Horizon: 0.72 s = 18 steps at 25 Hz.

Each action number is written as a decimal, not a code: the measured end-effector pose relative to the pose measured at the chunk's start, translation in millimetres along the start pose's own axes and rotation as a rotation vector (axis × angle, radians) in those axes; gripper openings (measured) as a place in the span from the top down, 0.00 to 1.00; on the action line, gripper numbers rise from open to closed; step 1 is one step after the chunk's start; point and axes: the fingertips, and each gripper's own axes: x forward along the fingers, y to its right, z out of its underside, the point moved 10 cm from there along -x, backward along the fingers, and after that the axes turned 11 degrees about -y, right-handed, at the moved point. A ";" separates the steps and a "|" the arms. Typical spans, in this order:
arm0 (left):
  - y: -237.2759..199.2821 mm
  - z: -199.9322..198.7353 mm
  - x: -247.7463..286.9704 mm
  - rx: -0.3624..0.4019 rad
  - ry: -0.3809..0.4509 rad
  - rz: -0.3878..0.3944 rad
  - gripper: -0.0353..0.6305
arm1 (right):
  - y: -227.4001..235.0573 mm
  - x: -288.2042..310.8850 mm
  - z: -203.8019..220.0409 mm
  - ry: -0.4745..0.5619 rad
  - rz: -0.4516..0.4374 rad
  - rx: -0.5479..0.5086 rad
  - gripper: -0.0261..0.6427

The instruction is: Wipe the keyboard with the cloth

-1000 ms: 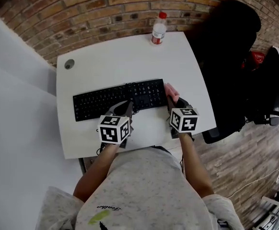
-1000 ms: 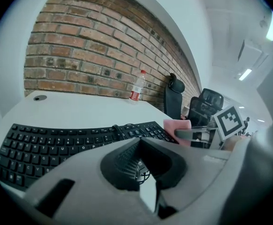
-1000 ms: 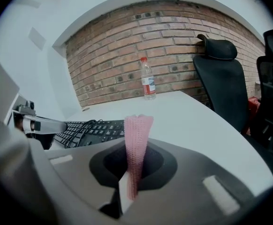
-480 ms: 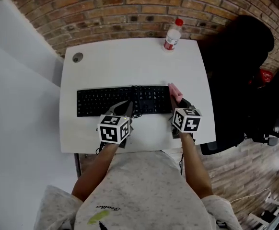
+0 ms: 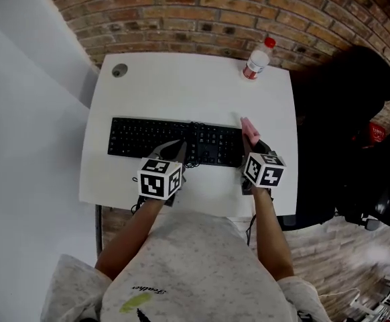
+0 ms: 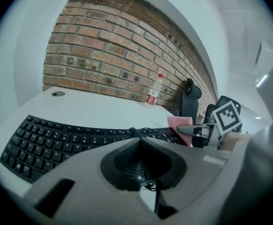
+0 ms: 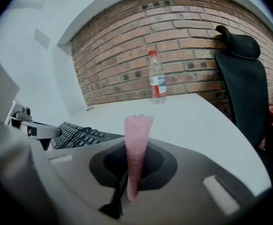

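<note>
Head view: held left gripper over near edge of keyboard, mid-table; held right gripper at keyboard's right end w/ pink cloth.

Left gripper view: had jaws shut together, nothing betw. them, tips above keys.

Right gripper view: clamped cloth upright betw. jaws; saw bottle at far edge.

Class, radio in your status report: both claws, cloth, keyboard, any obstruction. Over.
Left claw shut, at keyboard near edge, middle. Right claw shut on pink cloth, at keyboard's right end. Bottle far back, clear of the path.
</note>
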 end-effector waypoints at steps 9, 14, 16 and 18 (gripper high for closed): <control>-5.9 3.9 -6.1 -0.042 0.025 -0.040 0.95 | 9.0 9.7 -22.8 -0.026 -0.033 -0.131 0.92; -11.2 3.1 -10.6 -0.067 0.045 -0.066 0.95 | 20.0 9.6 -41.2 -0.073 -0.032 -0.284 0.92; -12.5 2.3 -11.8 -0.076 0.055 -0.074 0.95 | 23.4 9.2 -49.1 -0.093 -0.022 -0.361 0.92; -14.0 2.5 -13.1 -0.090 0.063 -0.084 0.95 | 24.6 9.6 -55.4 -0.113 -0.025 -0.436 0.92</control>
